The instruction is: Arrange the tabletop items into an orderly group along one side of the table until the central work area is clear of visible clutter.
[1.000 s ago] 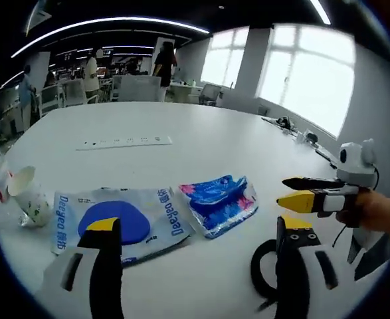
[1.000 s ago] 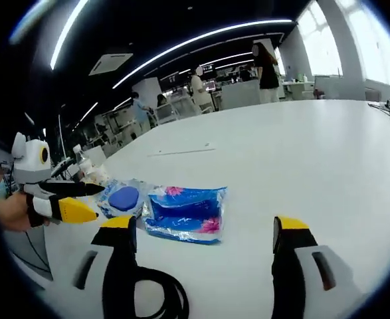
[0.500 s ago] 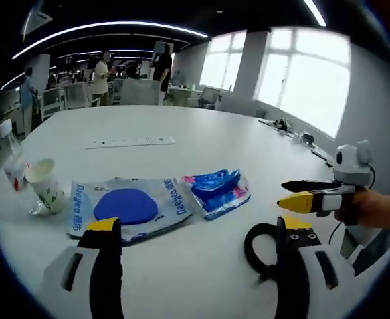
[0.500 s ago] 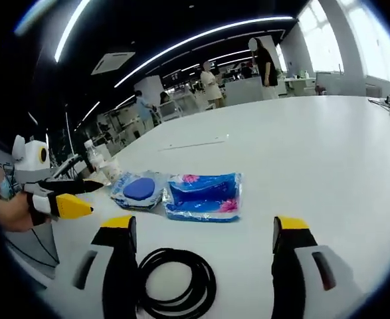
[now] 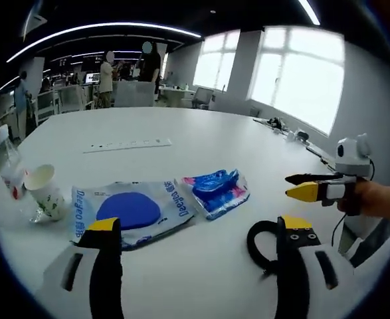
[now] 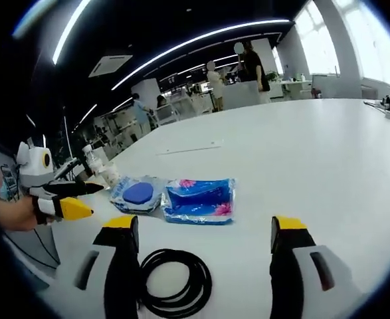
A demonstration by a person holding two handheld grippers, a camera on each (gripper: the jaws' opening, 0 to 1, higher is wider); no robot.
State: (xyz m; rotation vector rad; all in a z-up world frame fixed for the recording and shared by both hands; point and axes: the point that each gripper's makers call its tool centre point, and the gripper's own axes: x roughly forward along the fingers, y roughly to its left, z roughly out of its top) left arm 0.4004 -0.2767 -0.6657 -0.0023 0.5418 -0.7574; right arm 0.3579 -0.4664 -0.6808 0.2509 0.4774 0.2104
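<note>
A white packet with a blue disc (image 5: 131, 212) lies flat on the white table (image 5: 201, 129), and a blue patterned packet (image 5: 216, 191) touches its right side. A paper cup (image 5: 42, 193) and a plastic bottle (image 5: 5, 159) stand at the far left. A black cable coil (image 5: 261, 242) lies near my right jaw. My left gripper (image 5: 198, 226) hangs open above the table edge, holding nothing. My right gripper (image 6: 204, 224) is open too, with the cable coil (image 6: 175, 282) just behind its left jaw. Beyond it lie the blue packet (image 6: 200, 199) and the white packet (image 6: 138, 194).
A white power strip (image 5: 128, 143) lies farther out on the table. Small items sit at the far right edge (image 5: 291, 129). The right gripper (image 5: 311, 187) comes in from the right, the left gripper (image 6: 68, 198) from the left. People stand among desks behind.
Both cameras pulled back and up a little, so the cable coil and cup show more fully. The things on the table have not moved. Both grippers stay open.
</note>
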